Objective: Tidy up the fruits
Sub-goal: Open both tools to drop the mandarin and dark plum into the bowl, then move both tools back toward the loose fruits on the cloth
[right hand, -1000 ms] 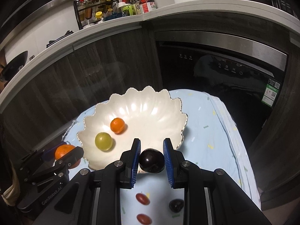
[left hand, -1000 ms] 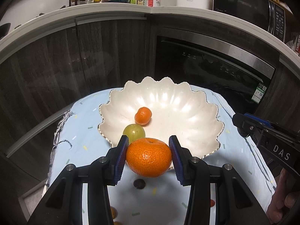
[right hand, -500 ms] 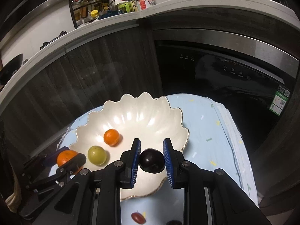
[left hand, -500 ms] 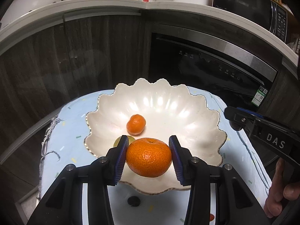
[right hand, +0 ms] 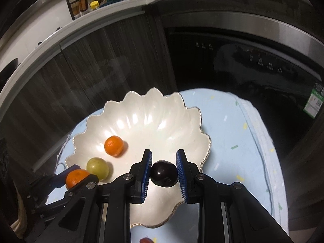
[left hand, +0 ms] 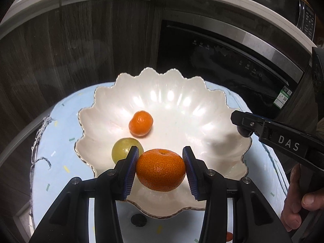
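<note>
A white scalloped bowl [left hand: 182, 109] [right hand: 162, 121] sits on a pale blue cloth. Inside it lie a small mandarin [left hand: 141, 123] [right hand: 113, 145] and a green-yellow grape [left hand: 124, 149] [right hand: 97, 167]. My left gripper [left hand: 161, 169] is shut on a larger mandarin [left hand: 161, 170] [right hand: 76, 178], held above the bowl's near-left part. My right gripper [right hand: 164, 173] is shut on a dark purple plum [right hand: 164, 173], held over the bowl's near-right part. In the left wrist view the right gripper's finger [left hand: 253, 123] reaches over the bowl's right rim.
The cloth [right hand: 232, 133] covers a small round table before dark cabinets and a black appliance [left hand: 232, 56]. On the cloth near the bowl's front lie a dark fruit [left hand: 138, 219] and red fruits [right hand: 146, 240] [left hand: 228, 236]. A hand [left hand: 301, 208] grips the right tool.
Both grippers have moved forward with their fruit, from the bowl's near edge to over the bowl. The fruits on the cloth have slid towards the bottom of both views.
</note>
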Demonstrator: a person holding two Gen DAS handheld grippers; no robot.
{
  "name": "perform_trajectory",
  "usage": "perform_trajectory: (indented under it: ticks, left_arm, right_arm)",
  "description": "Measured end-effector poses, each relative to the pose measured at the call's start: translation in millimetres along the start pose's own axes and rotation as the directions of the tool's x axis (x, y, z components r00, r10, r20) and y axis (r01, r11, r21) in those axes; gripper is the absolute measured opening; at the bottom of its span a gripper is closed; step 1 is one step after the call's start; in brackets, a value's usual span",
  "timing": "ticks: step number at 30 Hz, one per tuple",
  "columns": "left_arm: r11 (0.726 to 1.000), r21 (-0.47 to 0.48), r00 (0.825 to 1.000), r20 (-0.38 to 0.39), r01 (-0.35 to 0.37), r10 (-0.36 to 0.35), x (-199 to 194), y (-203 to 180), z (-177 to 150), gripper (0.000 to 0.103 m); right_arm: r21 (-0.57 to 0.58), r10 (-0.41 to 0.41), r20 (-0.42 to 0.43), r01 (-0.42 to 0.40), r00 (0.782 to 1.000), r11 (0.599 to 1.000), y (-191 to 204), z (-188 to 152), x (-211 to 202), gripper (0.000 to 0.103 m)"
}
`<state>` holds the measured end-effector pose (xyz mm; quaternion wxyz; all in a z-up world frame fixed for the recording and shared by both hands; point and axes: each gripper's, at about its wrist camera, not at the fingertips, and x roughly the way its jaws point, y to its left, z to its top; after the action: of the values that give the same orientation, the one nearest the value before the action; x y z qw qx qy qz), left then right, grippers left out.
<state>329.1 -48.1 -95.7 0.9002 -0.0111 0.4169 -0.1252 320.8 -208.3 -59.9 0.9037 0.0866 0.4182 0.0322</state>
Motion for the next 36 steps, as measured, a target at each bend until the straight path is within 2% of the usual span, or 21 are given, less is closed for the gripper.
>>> perform_trajectory:
  ticks: [7, 9, 11, 13, 16, 18, 21, 27, 36]
  left_arm:
    - [1.0, -0.008, 0.999, -0.047, 0.012, -0.012, 10, 0, -2, 0.046]
    - [1.0, -0.008, 0.999, -0.046, 0.016, -0.017, 10, 0, -2, 0.059]
    - [1.0, -0.001, 1.0, -0.022, -0.013, 0.013, 6, -2, -1, 0.068]
    - [1.0, -0.004, 1.0, -0.016, -0.02, 0.02, 3, -2, 0, 0.073]
    - [0.999, -0.017, 0.999, -0.013, -0.03, 0.03, 1, 1, 3, 0.077]
    - [0.998, -0.028, 0.999, -0.003, -0.048, 0.048, -2, 4, 4, 0.086]
    - [0.996, -0.049, 0.998, 0.008, -0.069, 0.07, -7, 8, 6, 0.094]
    - [0.994, -0.068, 0.996, 0.021, -0.088, 0.09, -18, 13, 9, 0.095]
    - [0.993, -0.079, 0.994, 0.052, -0.092, 0.096, -45, 10, 11, 0.096]
  right_arm:
    - [0.002, 0.0, -0.016, 0.0, 1.0, 1.0, -3, -4, 10, 0.027]
    - [-0.004, -0.002, -0.019, 0.002, 1.0, 1.0, -3, -3, 11, 0.029]
    - [-0.009, -0.009, -0.018, 0.009, 1.0, 1.0, -2, -3, 11, 0.042]
    - [-0.005, -0.027, 0.003, 0.027, 1.0, 1.0, -3, -2, 7, 0.064]
    - [0.015, -0.041, 0.026, 0.041, 0.999, 0.999, -6, 2, 2, 0.073]
    - [0.023, -0.058, 0.038, 0.058, 0.998, 0.998, -7, 5, -1, 0.076]
    - [0.028, -0.085, 0.057, 0.083, 0.995, 0.996, -7, 8, -6, 0.081]
    - [0.03, -0.113, 0.077, 0.111, 0.991, 0.993, -6, 8, -16, 0.082]
    - [0.025, -0.11, 0.115, 0.108, 0.987, 0.994, -1, 8, -40, 0.082]
